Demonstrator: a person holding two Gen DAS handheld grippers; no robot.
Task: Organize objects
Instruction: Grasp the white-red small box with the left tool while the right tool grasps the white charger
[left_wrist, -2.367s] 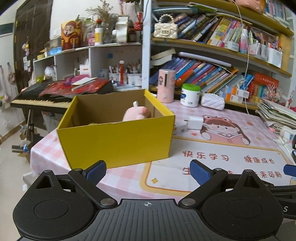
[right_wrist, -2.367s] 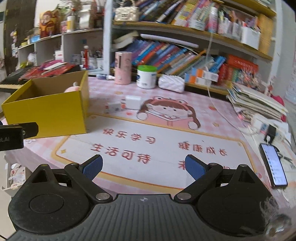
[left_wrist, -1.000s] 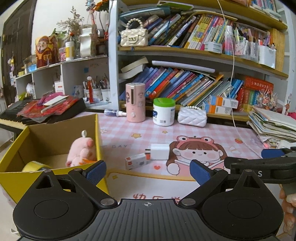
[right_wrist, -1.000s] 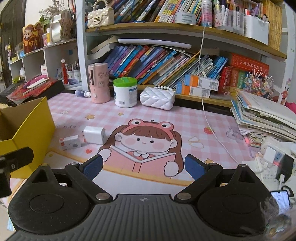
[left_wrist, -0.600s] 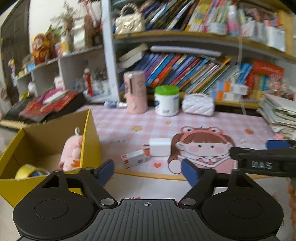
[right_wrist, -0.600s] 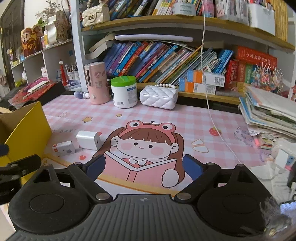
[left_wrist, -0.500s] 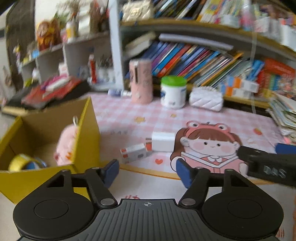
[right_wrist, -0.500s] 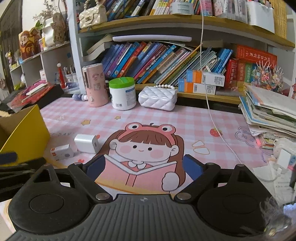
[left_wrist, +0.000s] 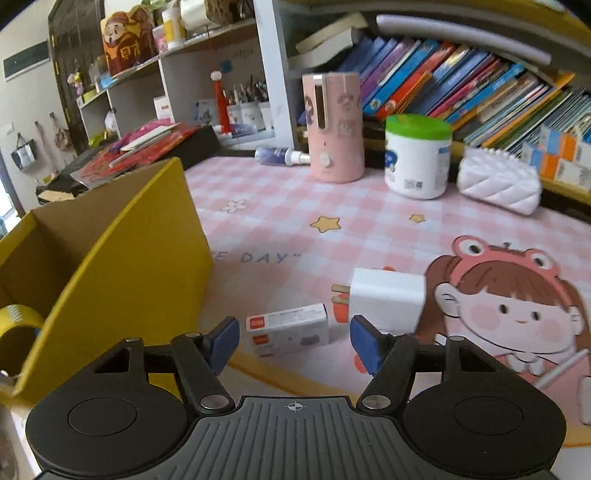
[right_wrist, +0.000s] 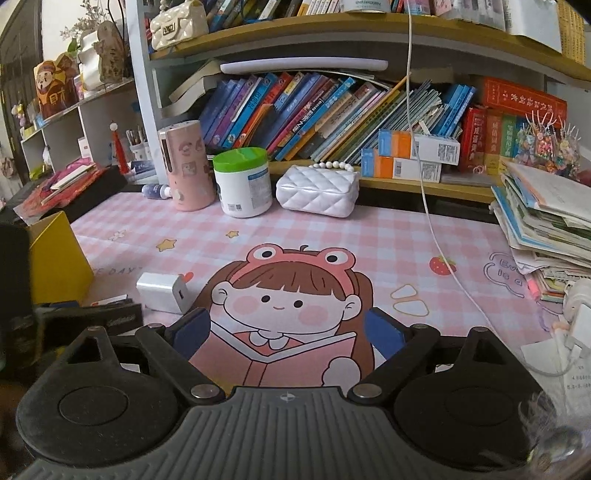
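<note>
Left gripper | released, part-spread, nothing grasped | small white rectangular cardboard box lower centre, between pads (long axis crosswise) | right gripper released, farther.

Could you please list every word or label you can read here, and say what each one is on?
"DAY": printed on the pink mat, beside the yellow box.
A gold Chinese character, unclear: on the red figurine.
Too small or blurred: the small box label, the green-lidded tub label, book spines, the red box.
</note>
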